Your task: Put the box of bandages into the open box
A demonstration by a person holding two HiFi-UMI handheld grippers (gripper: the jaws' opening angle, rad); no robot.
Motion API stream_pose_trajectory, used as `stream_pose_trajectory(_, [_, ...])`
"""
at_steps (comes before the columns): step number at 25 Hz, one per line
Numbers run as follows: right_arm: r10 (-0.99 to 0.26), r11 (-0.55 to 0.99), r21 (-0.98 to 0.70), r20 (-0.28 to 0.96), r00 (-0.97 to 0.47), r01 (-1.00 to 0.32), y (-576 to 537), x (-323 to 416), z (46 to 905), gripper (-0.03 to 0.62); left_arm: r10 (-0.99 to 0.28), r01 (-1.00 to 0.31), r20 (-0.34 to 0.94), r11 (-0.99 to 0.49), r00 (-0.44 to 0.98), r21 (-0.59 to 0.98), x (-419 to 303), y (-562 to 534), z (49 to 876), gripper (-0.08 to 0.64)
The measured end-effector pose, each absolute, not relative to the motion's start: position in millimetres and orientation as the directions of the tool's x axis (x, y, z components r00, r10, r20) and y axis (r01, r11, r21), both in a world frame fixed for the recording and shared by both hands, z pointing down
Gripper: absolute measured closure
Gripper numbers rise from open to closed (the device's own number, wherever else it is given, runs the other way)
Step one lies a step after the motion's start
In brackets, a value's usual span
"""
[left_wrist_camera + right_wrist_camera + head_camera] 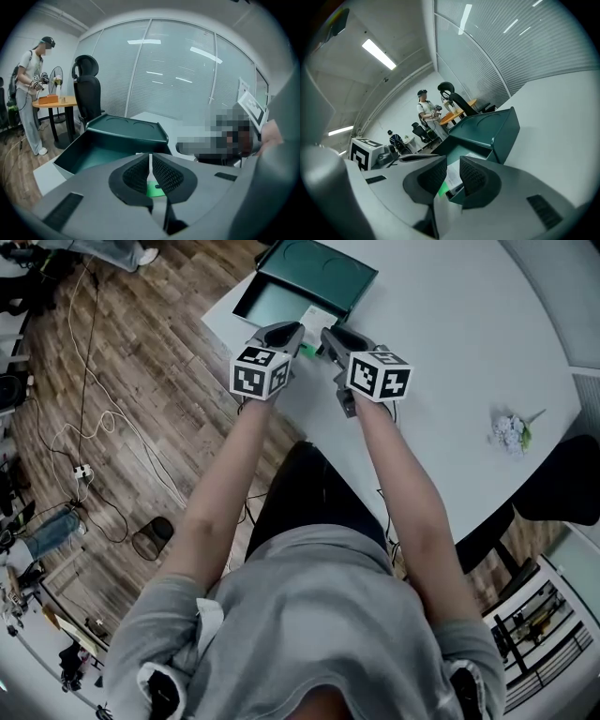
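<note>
We hold both tongs side by side at the tabletop's (450, 352) near edge, sharing the box of bandages (317, 317) between them. The left tongs (292, 337) are pinched nearly together on a thin white edge of it, and their own view shows that edge squeezed between the ribbed pads (161, 173) with the green part of the pack just below. The right tongs (330, 339) stand a little less narrow and grip the white printed side of the same pack, which fills the slot between their pads (476, 178).

The box of bandages sits at 12 o'clock from the tongs, over the near wall of the open box (272, 304) and reaching partly above its teal floor. We cannot tell whether it touches that floor. The lid (319, 268) of the open box stands raised on the far side, toward 1 o'clock. A small bunch of pale flowers (511, 430) lies well apart on the tabletop, at 4 o'clock from the right tongs.
</note>
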State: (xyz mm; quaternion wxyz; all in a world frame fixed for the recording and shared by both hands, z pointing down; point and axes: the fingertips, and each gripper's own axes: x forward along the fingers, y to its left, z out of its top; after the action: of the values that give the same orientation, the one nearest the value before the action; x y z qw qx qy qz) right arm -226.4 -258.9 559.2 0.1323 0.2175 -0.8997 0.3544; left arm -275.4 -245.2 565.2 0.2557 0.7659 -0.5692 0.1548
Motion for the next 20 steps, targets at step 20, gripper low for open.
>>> stream_pose_trajectory(20, [-0.545, 0.809, -0.190, 0.113, -0.830, -0.557, -231, -131, 386, 0.532, -0.955, -0.962, 0.150, -0.234, 0.255, 0.141, -237, -218, 388, 0.540])
